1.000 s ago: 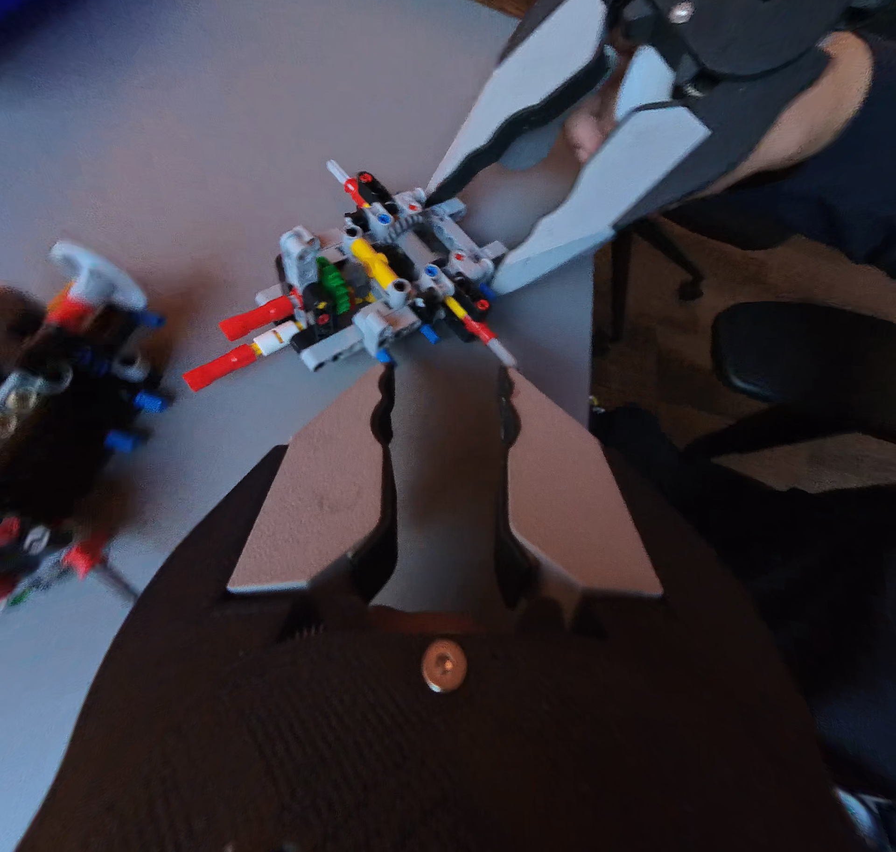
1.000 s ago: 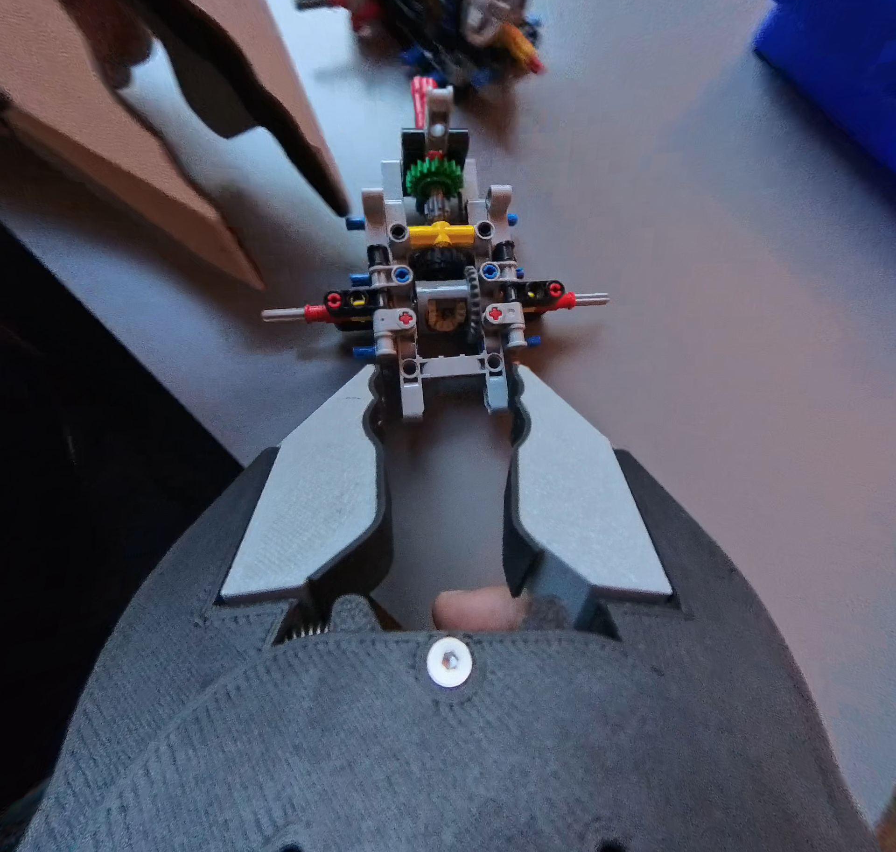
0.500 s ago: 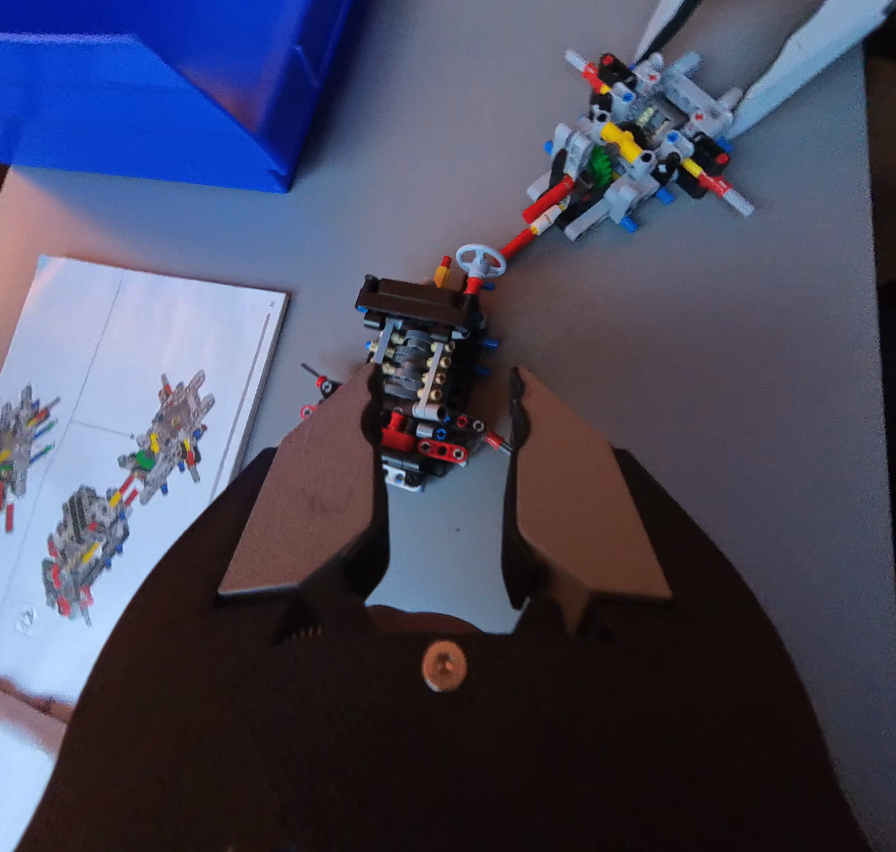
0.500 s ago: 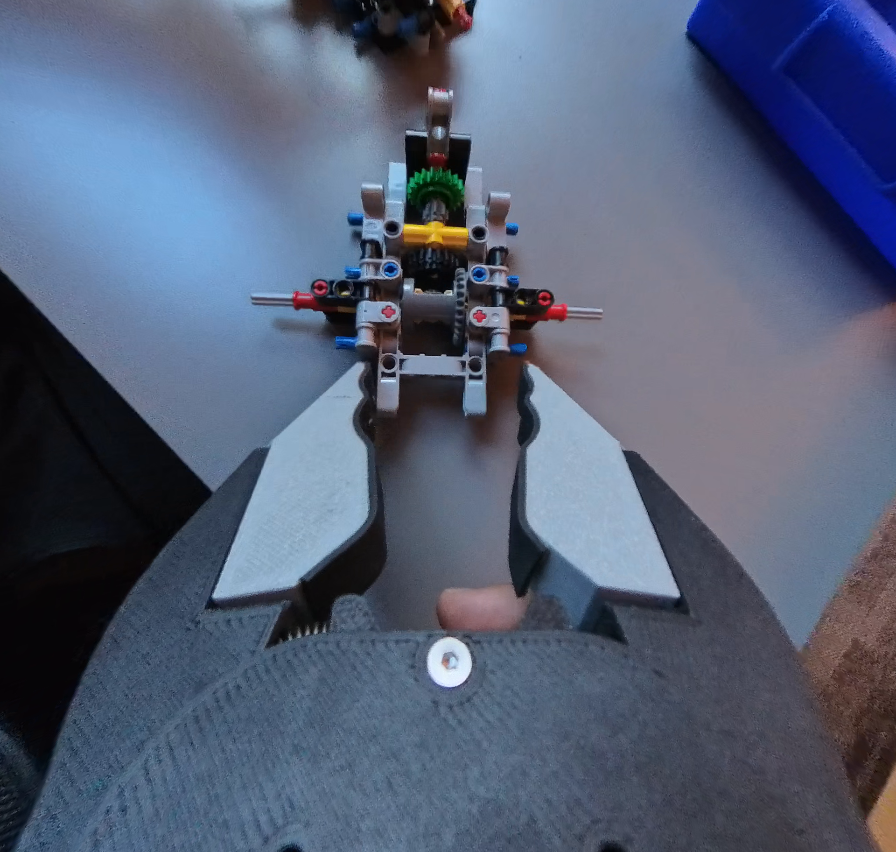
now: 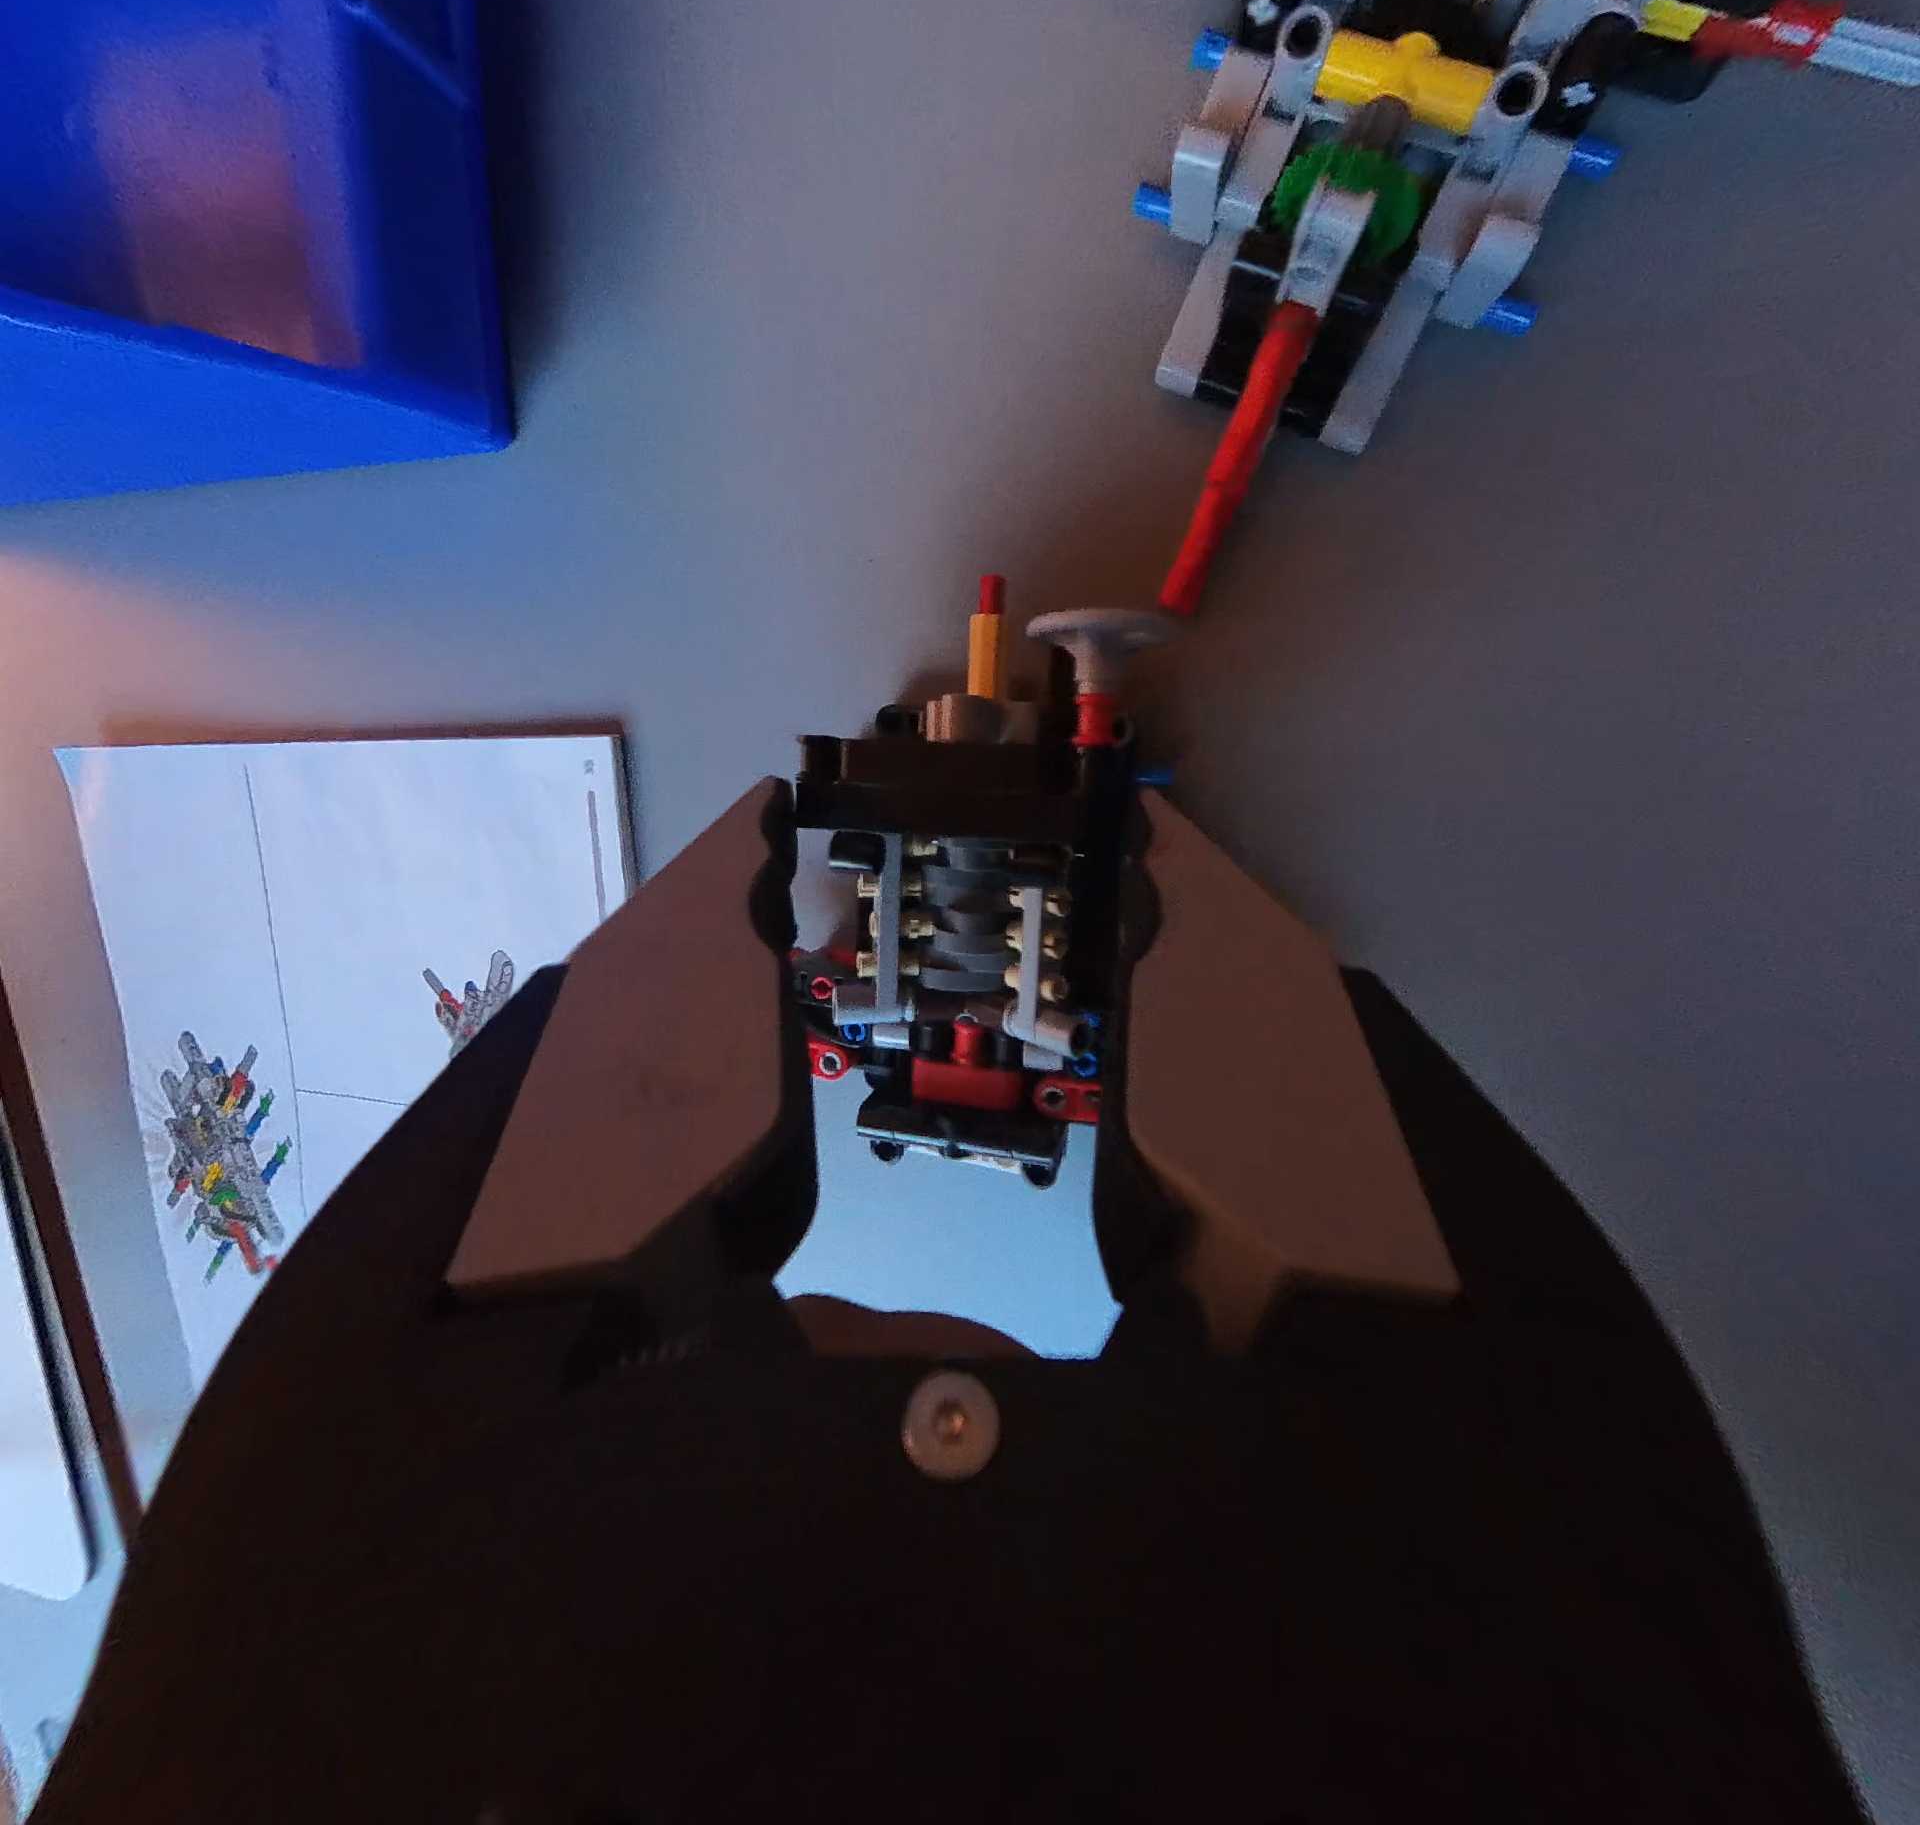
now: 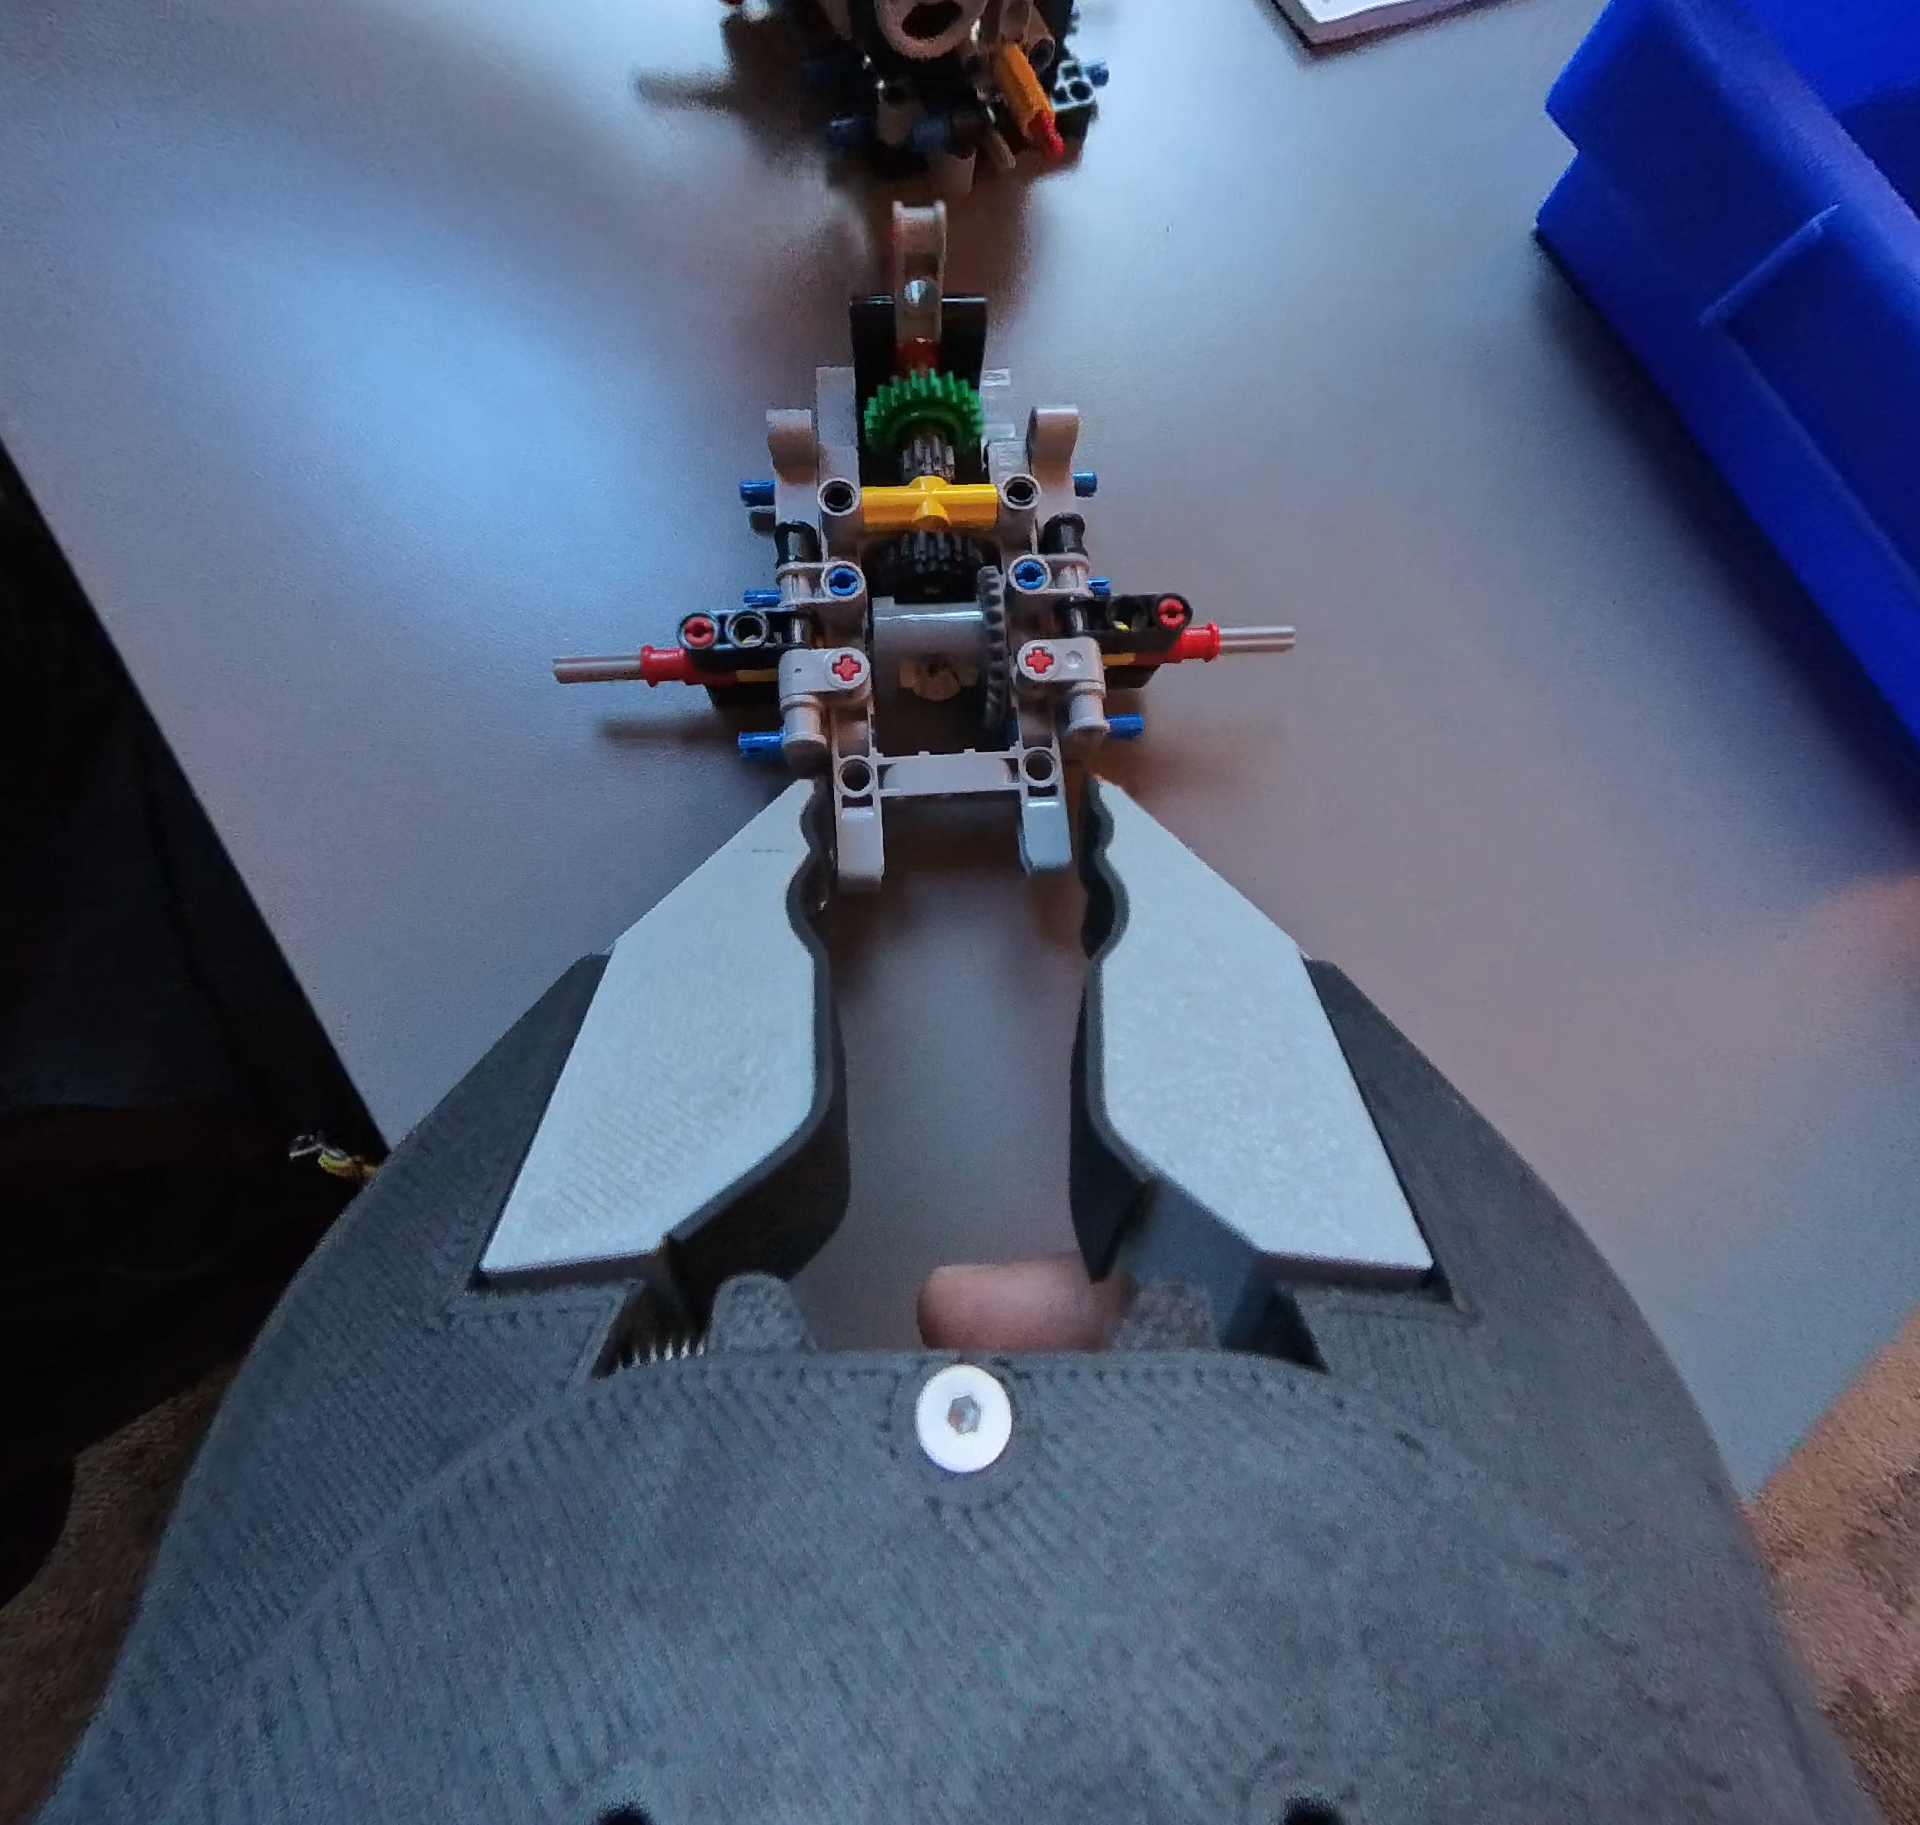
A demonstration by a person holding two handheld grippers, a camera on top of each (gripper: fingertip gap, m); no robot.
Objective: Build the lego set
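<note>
straddling a black brick-built engine block with grey pistons and red trim, our left gripper has its jaws wide. a strip of grey table shows between the left finger and the block, so we call it not clamped. whether the right pad touches, we cannot tell. the block stands on the table, deep between the fingers. a grey steering wheel and an orange peg stick out just past the fingertips.

our right gripper is at medium width around the near end of a grey brick-built axle frame with green gear and yellow connector. both pads look seated against the outer faces of its two grey legs. we read that as a grip. the frame rests flat on the table, ahead of the fingertips.

a long red axle runs from the frame toward the steering wheel, its tip just beside it.

a blue plastic bin sits ahead-left of the left gripper. a white instruction booklet lies just to its left.
</note>
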